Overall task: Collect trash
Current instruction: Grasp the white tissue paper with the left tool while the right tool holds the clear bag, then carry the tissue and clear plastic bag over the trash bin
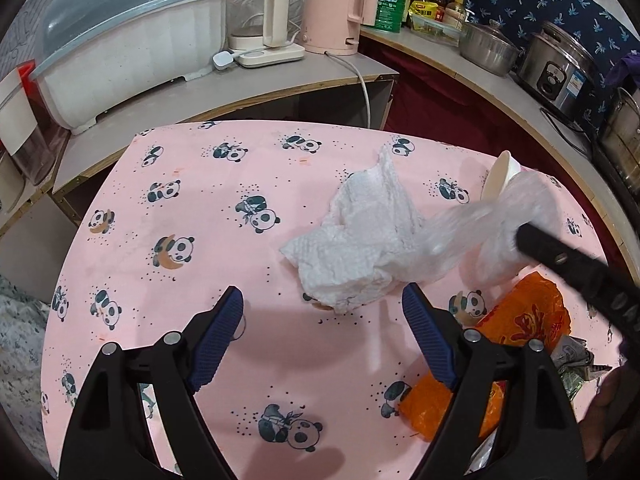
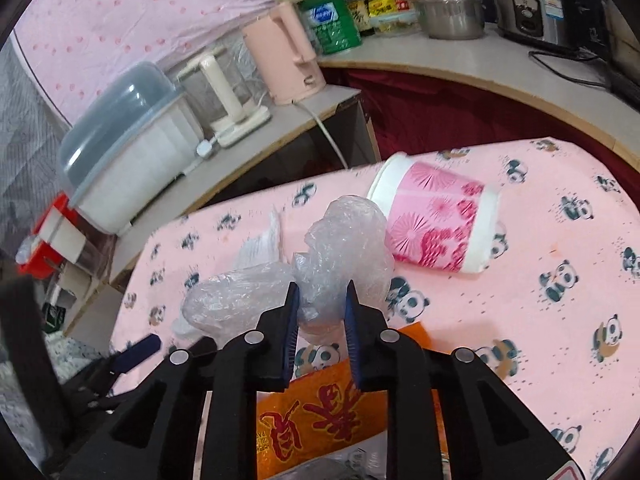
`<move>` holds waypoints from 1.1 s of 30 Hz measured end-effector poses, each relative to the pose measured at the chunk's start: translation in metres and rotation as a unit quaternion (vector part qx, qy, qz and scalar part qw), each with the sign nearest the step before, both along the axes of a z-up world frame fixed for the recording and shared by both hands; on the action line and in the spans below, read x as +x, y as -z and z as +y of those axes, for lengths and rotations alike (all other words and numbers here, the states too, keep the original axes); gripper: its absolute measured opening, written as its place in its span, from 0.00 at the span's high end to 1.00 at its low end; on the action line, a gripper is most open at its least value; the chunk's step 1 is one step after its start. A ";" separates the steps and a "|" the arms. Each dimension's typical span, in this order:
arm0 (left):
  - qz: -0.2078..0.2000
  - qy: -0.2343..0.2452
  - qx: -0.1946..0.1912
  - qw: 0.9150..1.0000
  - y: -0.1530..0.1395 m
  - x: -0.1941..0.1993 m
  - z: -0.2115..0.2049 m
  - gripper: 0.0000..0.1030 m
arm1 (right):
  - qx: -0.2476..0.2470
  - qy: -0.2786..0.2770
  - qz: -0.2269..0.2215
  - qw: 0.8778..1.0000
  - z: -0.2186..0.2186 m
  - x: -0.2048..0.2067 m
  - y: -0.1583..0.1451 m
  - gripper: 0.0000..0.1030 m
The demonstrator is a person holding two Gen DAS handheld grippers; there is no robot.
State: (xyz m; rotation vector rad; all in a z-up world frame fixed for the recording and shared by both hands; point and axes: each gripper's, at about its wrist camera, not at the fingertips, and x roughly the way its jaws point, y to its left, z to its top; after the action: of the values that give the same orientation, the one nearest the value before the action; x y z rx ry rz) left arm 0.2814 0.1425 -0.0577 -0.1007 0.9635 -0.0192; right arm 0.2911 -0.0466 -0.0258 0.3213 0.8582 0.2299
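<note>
My right tool (image 1: pixel 532 240) blurred; orange bag (image 1: pixel 520 320) half-hidden under my left tool (image 1: pixel 322 308); cup (image 1: pixel 502 176) mostly behind plastic wrap (image 1: pixel 480 224).

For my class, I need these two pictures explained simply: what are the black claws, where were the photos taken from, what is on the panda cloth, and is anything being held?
There is no robot here. A person holds a two-finger gripper in each hand, and each carries a wide-angle camera looking along its fingers. One picture comes from the left gripper, the other from the right gripper.

On the pink panda tablecloth lie a crumpled white paper towel, a pink flowered paper cup on its side, and an orange plastic bag near the bottom edge.

The right gripper is pinching a crumpled clear plastic bag between its blue pads. The left gripper is open and holds nothing, with the paper towel just ahead of it. Kettles and pots stand on counters behind.
</note>
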 end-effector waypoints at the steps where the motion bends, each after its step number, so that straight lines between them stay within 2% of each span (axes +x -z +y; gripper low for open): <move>1: 0.000 0.000 0.000 1.000 0.000 0.002 -0.002 0.25 | 0.008 0.005 -0.009 1.000 -0.006 -0.002 -0.006 0.81; 8: 0.000 0.003 -0.001 1.000 0.008 0.017 -0.010 0.25 | 0.029 0.041 -0.035 0.998 -0.040 -0.007 -0.024 0.81; 10: 0.004 0.008 -0.003 1.000 0.012 0.022 -0.014 0.29 | 0.031 0.046 -0.034 0.998 -0.045 -0.008 -0.022 0.81; 12: 0.009 0.016 -0.002 1.000 0.016 0.025 -0.020 0.39 | 0.032 0.049 -0.031 0.998 -0.049 -0.009 -0.019 0.81; 14: 0.016 0.026 -0.002 1.000 0.020 0.027 -0.026 0.65 | 0.032 0.051 -0.030 0.998 -0.052 -0.011 -0.017 0.81; 17: 0.012 0.029 0.004 0.999 0.018 0.025 -0.033 0.83 | 0.033 0.055 -0.027 0.998 -0.057 -0.016 -0.014 0.81; 19: 0.009 0.029 0.005 1.000 0.012 0.021 -0.037 0.88 | 0.031 0.057 -0.026 0.998 -0.061 -0.020 -0.014 0.81; 24: -0.010 0.030 0.003 1.000 -0.010 0.007 -0.046 0.89 | 0.033 0.069 -0.031 0.997 -0.077 -0.037 -0.023 0.81; 33: -0.048 0.046 -0.002 0.998 -0.062 -0.028 -0.080 0.89 | 0.036 0.095 -0.061 0.993 -0.117 -0.081 -0.059 0.81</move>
State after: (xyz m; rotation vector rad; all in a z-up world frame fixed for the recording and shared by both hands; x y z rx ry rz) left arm 0.2538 0.0622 0.0042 -0.0584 0.8724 -0.1107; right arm 0.2101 -0.1640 0.0328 0.4500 0.6943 0.1030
